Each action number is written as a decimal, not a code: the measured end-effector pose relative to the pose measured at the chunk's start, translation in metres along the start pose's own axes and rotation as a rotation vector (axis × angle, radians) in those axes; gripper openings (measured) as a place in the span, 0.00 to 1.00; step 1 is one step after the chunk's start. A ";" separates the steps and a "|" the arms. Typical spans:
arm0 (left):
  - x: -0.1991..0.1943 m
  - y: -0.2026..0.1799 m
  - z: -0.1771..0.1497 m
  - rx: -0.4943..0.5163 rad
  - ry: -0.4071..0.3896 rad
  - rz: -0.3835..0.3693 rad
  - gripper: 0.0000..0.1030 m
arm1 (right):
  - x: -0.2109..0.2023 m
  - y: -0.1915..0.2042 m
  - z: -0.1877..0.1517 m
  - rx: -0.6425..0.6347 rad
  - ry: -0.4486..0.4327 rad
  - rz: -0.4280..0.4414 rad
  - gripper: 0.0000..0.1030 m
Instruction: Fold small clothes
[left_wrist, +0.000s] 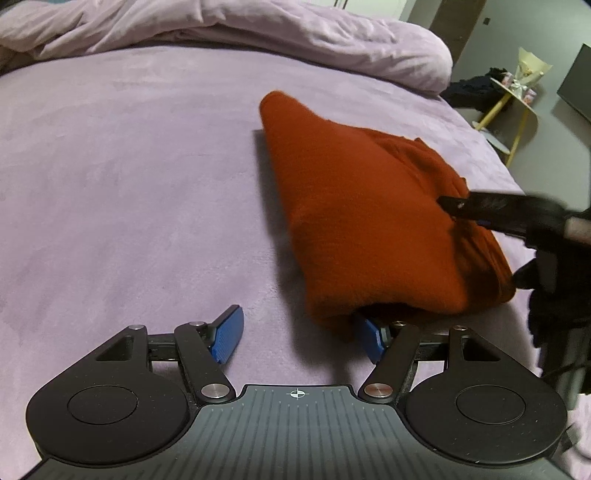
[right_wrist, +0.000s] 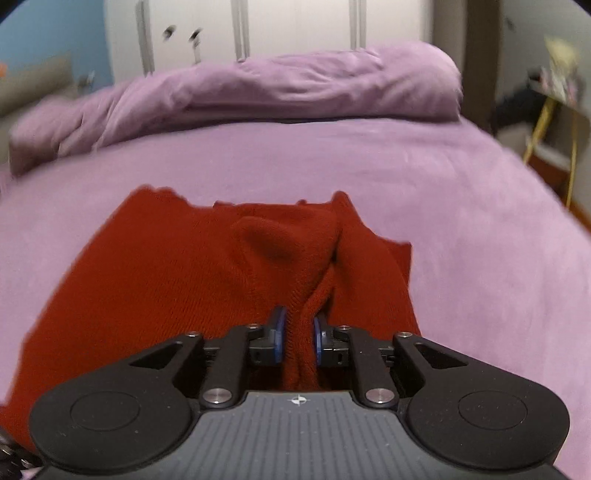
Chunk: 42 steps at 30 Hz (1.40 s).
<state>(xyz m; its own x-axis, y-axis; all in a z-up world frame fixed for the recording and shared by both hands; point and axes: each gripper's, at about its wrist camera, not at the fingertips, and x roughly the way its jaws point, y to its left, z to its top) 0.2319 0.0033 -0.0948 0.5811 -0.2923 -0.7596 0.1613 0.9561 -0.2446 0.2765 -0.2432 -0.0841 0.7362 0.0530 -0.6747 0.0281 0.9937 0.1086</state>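
Observation:
A red knitted garment (left_wrist: 351, 206) lies folded into a thick bundle on the purple bed (left_wrist: 129, 184). My left gripper (left_wrist: 299, 338) is open wide at the bundle's near corner; its right pad (left_wrist: 371, 339) is tucked under that corner and its left pad (left_wrist: 227, 338) rests over bare sheet. In the right wrist view the garment (right_wrist: 166, 280) spreads out ahead, and my right gripper (right_wrist: 299, 339) pinches a bunched ridge of it between narrow-set pads. From the left wrist view the right gripper (left_wrist: 458, 210) reaches in at the bundle's right edge.
A rumpled purple duvet (left_wrist: 295, 44) is heaped across the far end of the bed (right_wrist: 480, 258). Past the bed's right edge stands a small table with yellow legs (left_wrist: 517, 107) on the grey floor. White wardrobe doors (right_wrist: 295, 29) rise behind the bed.

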 end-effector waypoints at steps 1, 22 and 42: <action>-0.001 0.001 -0.001 -0.010 -0.002 -0.005 0.67 | -0.004 -0.010 0.001 0.077 0.007 0.045 0.22; 0.013 -0.016 0.006 0.009 -0.021 -0.002 0.69 | -0.037 0.018 0.003 -0.120 -0.181 -0.147 0.14; 0.019 -0.024 0.015 -0.063 -0.031 -0.047 0.51 | -0.061 -0.067 -0.057 0.458 -0.015 0.126 0.29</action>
<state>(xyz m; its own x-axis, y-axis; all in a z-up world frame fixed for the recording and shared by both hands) 0.2509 -0.0253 -0.0942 0.5985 -0.3349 -0.7278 0.1385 0.9380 -0.3178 0.1908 -0.3070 -0.0917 0.7628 0.1657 -0.6250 0.2302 0.8337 0.5020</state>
